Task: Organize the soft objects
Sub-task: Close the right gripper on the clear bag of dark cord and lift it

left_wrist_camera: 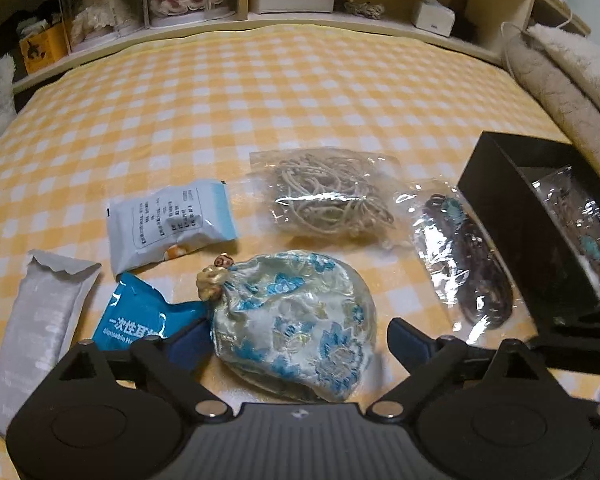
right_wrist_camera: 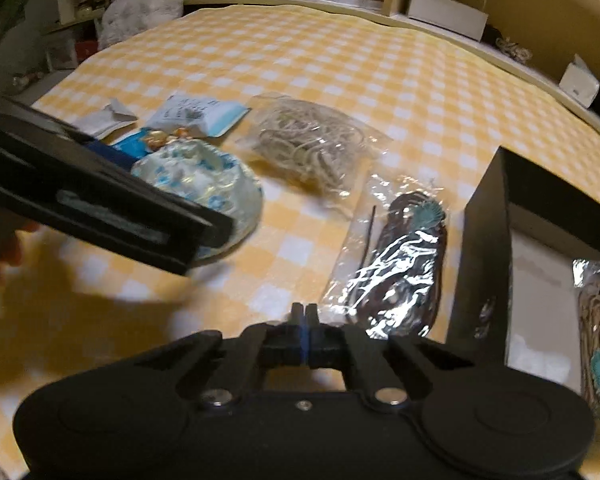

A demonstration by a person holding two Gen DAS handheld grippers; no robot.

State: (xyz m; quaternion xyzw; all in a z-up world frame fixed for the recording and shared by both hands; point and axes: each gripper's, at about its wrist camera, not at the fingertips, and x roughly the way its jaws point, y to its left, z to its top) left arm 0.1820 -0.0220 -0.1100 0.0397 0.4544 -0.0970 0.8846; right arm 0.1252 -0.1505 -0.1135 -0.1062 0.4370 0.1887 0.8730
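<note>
Surface: bed with a yellow-and-white checked cover [left_wrist_camera: 260, 92]. Loose soft items on the cover, counted: six.

1. One brocade drawstring pouch [left_wrist_camera: 296, 320], white with blue flowers, gold knot at its neck. It lies between the fingers of the left gripper [left_wrist_camera: 296, 338], which are spread wide, one on each side of the pouch; whether they touch the fabric cannot be told.
2. One blue sachet [left_wrist_camera: 140, 316], partly under the pouch's neck and the left finger.
3. One white-and-blue printed packet [left_wrist_camera: 172, 224], just behind the sachet.
4. One long white wrapper [left_wrist_camera: 36, 320] with a torn top, at the far left.
5. One clear bag of beige cord [left_wrist_camera: 332, 196], behind the pouch.
6. One clear bag of dark cord with a turquoise pendant [right_wrist_camera: 400, 264], just beside the box.

One black box [right_wrist_camera: 484, 256], open, at the right. Inside: one further clear bag [right_wrist_camera: 598, 344] with a turquoise piece.

Right gripper [right_wrist_camera: 305, 312]: fingers pressed together, nothing between them, positioned low near the dark-cord bag.
</note>
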